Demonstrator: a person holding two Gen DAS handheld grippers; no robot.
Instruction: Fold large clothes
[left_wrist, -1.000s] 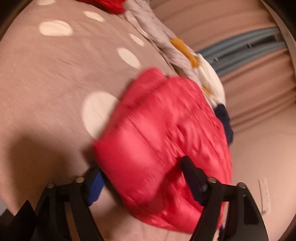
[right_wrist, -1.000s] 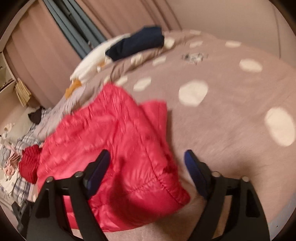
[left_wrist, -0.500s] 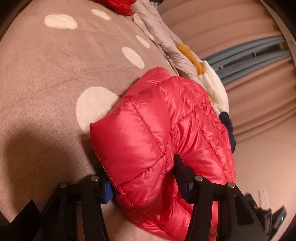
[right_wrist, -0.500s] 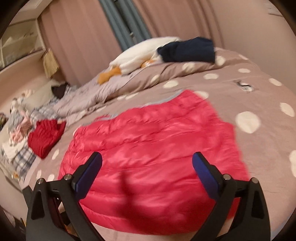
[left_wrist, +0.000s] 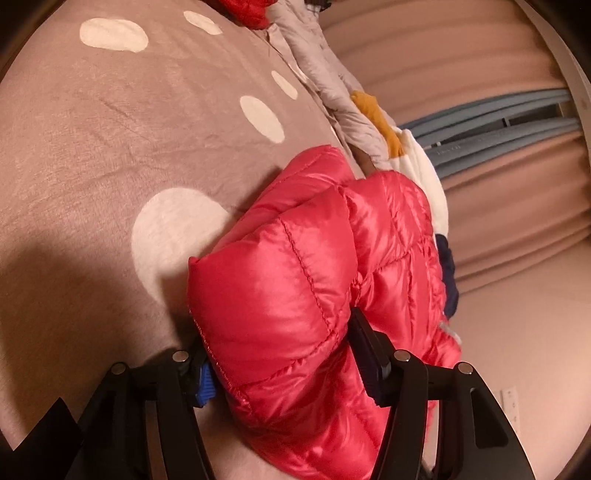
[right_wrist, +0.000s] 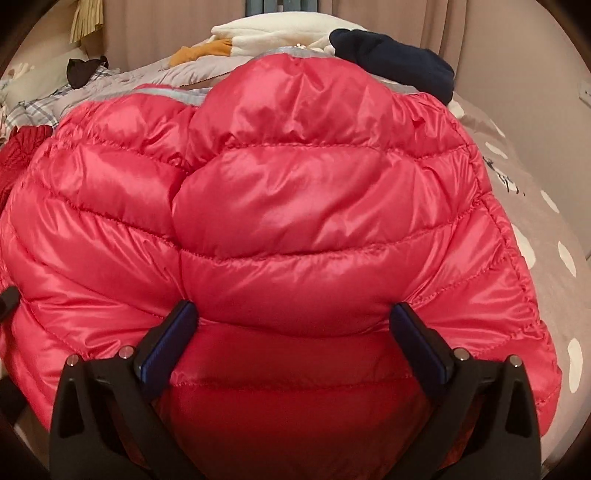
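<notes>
A red quilted puffer jacket (left_wrist: 325, 280) lies folded on a taupe bedspread with white dots (left_wrist: 110, 155). My left gripper (left_wrist: 284, 354) has a thick folded edge of the jacket between its black fingers and presses in on it from both sides. In the right wrist view the jacket (right_wrist: 295, 192) fills the frame, bulging up. My right gripper (right_wrist: 295, 325) is wide open, its fingers straddling a puffed fold of the jacket without pinching it.
A grey quilt (left_wrist: 332, 85), a white and mustard garment (right_wrist: 258, 35) and a navy garment (right_wrist: 399, 51) lie behind the jacket. A dark red knit (right_wrist: 20, 147) and plaid clothes (right_wrist: 40, 107) lie at the left. Curtains (left_wrist: 498, 66) hang beyond the bed.
My left gripper has closed in on the jacket's folded edge. My right gripper has moved forward and down onto the jacket, which now fills its view.
</notes>
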